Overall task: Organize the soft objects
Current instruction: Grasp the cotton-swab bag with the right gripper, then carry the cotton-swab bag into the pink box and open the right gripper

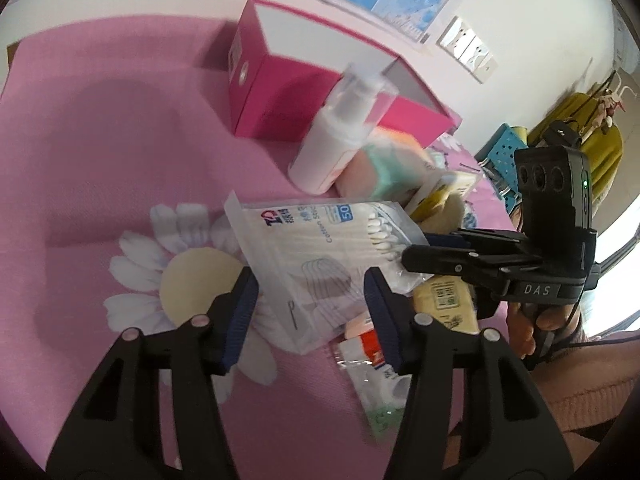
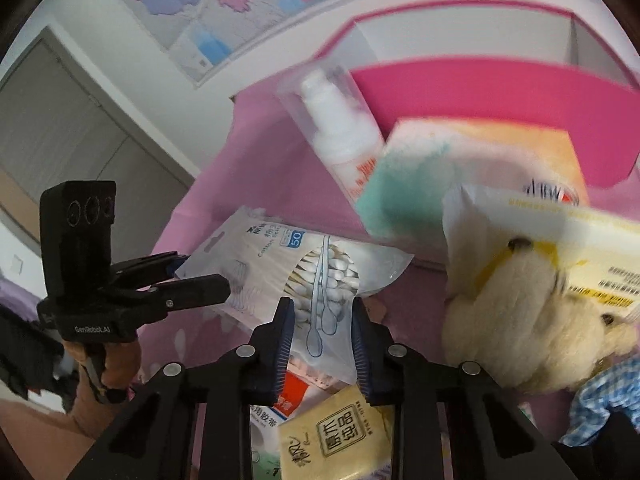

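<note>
Your left gripper (image 1: 310, 304) has its jaws standing half apart around the near end of the cotton swab bag (image 1: 320, 248), and the blue pads are clear of the plastic on both sides, so there is no grip on it. The bag lies flat on the pink floral cloth (image 1: 120, 160) that covers the surface, its header end toward your left side and its swab end toward your right.

Your right gripper (image 2: 322, 336) comes in from the other side with its jaws narrow, and the clear swab end of the bag sits between the pads. They look tight against it, so call that a hold on the cotton swab bag.

Beside the bag, the white pump bottle (image 1: 340, 132) leans against the open pink box (image 1: 280, 80) at the back of the cloth. A pastel sponge (image 2: 460, 168) lies in front of the box, just beside the bottle's base. The cream plush bear (image 2: 528, 312) rests at your right, partly under a yellow-printed packet (image 2: 580, 248).

Right under your right jaws there's a yellow tissue pack (image 2: 340, 436) and a small red-and-white packet (image 2: 296, 396), both tucked close to the bag's edge.
</note>
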